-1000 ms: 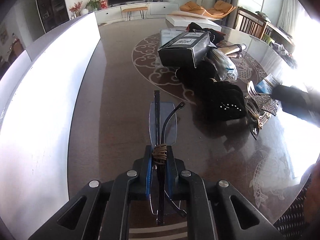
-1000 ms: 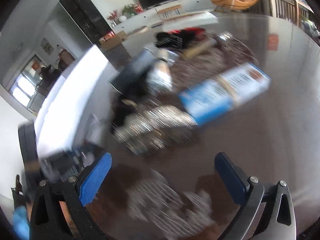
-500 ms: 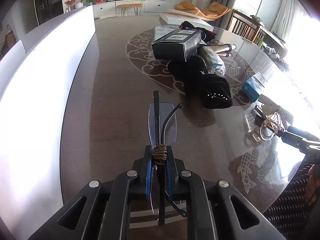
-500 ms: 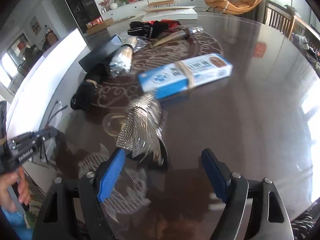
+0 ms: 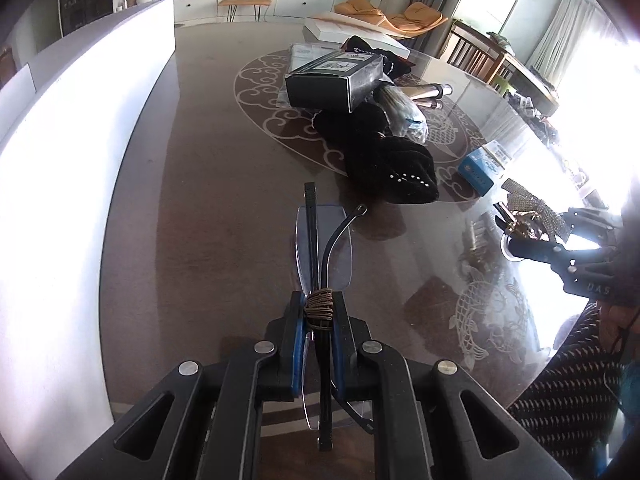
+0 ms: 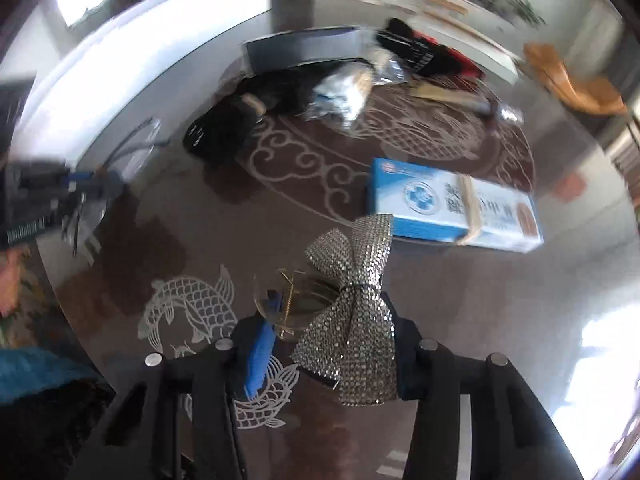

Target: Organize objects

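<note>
Left-wrist view, left to right: white wall panel (image 5: pixel 68 184) at 9 o'clock; left gripper (image 5: pixel 319 316) clamped shut on folded rimless glasses bound with a brown elastic band (image 5: pixel 322 252), held above the dark patterned glass table (image 5: pixel 208 208), unchanged from a second ago. Black knit fabric with studs (image 5: pixel 390 172) at 1 o'clock, grey cardboard box (image 5: pixel 334 80) beyond it, blue-and-white carton (image 5: pixel 482 162) at 2 o'clock. Right gripper (image 5: pixel 506 230) at 3 o'clock. Right-wrist view: its jaws have just been closing and now pinch a silver rhinestone bow with gold-wire loops (image 6: pixel 352 308) between the blue pads (image 6: pixel 258 354); the carton (image 6: pixel 448 204) sits just beyond at 1 o'clock. Judgement: pickup of the bow looks secured; both items now need placing.
</note>
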Action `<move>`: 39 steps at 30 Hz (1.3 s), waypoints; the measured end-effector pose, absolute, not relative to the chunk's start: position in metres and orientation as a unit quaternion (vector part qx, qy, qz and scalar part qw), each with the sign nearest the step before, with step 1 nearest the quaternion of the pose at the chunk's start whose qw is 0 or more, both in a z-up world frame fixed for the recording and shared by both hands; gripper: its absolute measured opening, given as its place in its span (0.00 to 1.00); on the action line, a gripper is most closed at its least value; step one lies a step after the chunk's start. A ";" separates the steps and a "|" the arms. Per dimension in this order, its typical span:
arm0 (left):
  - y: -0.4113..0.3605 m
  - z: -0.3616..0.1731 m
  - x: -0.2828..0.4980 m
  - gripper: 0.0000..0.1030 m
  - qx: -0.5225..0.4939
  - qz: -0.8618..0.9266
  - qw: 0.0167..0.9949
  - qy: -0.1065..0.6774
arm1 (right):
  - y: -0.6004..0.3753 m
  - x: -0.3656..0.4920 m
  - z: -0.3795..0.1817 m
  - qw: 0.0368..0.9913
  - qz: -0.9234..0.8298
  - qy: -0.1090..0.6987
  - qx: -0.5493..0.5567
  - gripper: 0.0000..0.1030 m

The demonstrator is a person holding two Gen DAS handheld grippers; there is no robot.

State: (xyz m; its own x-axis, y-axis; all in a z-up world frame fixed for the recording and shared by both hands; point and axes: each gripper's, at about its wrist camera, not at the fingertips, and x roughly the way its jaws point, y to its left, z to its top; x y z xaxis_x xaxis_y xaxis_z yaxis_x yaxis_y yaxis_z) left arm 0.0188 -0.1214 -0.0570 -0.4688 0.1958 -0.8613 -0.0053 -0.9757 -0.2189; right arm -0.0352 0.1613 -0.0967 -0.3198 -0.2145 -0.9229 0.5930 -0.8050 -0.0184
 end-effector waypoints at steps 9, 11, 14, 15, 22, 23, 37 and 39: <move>-0.171 0.036 0.046 0.11 -0.418 0.880 0.086 -0.209 | 0.139 -0.032 -0.019 0.311 -0.818 0.045 0.482 0.46; -0.202 0.067 0.059 0.11 -0.385 0.895 0.060 -0.216 | 0.109 -0.030 0.008 0.348 -0.817 0.025 0.460 0.46; -0.255 0.096 0.076 0.11 -0.359 0.910 -0.009 -0.208 | 0.054 -0.026 0.040 0.413 -0.800 -0.003 0.436 0.46; -0.272 0.099 0.081 0.11 -0.356 0.911 -0.037 -0.204 | 0.031 -0.025 0.047 0.435 -0.790 -0.007 0.433 0.46; -0.368 0.052 0.088 0.16 -0.457 0.845 -0.216 -0.176 | -0.138 -0.016 0.033 0.523 -0.715 0.025 0.463 0.49; -0.372 0.045 0.088 0.21 -0.467 0.836 -0.233 -0.170 | -0.153 -0.018 0.026 0.518 -0.711 0.032 0.475 0.53; -0.148 0.086 0.042 0.80 -0.413 0.901 0.048 -0.124 | 0.098 -0.021 -0.052 0.239 -0.867 0.024 0.437 0.89; -0.097 0.070 0.033 0.85 -0.437 0.888 0.095 -0.105 | 0.147 -0.017 -0.079 0.157 -0.875 0.045 0.455 0.89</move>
State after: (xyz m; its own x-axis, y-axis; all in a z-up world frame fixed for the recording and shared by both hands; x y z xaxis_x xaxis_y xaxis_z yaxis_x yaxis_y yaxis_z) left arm 0.0328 -0.0969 0.0697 -0.5994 0.2599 -0.7571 -0.0761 -0.9600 -0.2693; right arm -0.0169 0.1466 -0.0786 -0.5369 -0.2338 -0.8106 0.3162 -0.9466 0.0636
